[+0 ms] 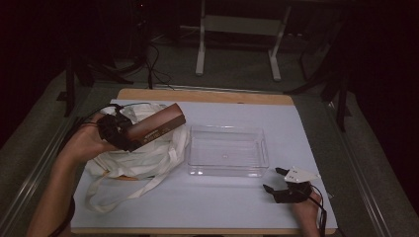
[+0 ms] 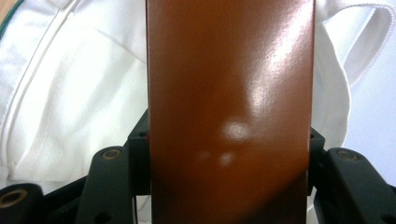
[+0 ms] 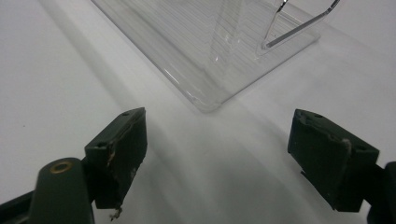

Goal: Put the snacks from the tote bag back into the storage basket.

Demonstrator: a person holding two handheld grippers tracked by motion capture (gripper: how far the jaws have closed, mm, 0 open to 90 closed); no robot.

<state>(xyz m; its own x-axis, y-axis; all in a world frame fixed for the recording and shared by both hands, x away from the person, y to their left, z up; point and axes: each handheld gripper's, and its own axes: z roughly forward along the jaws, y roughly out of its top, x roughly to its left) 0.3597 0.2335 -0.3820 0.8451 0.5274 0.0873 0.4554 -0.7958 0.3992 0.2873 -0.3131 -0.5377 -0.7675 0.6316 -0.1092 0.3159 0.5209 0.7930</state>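
While left tongs (image 1: pixel 129 139) clamp a brown box (image 1: pixel 157 126), right tongs (image 1: pixel 274 179) gape empty over white table (image 1: pixel 296 128)

left gripper (image 1: pixel 117 132): black body, black cable trailing from its rear. in the left gripper view, two black jaws with brass-coloured pivot rivets set in rounded black link arms. right gripper (image 1: pixel 276 180): black body, black cable at the back, grey three-cornered plate on top carrying small dark marks. in the right gripper view, blocky black pads (image 3: pixel 122 154) with worn, chipped edges and small screw heads; one brass rivet on the link arm. forearms bare, no sleeves
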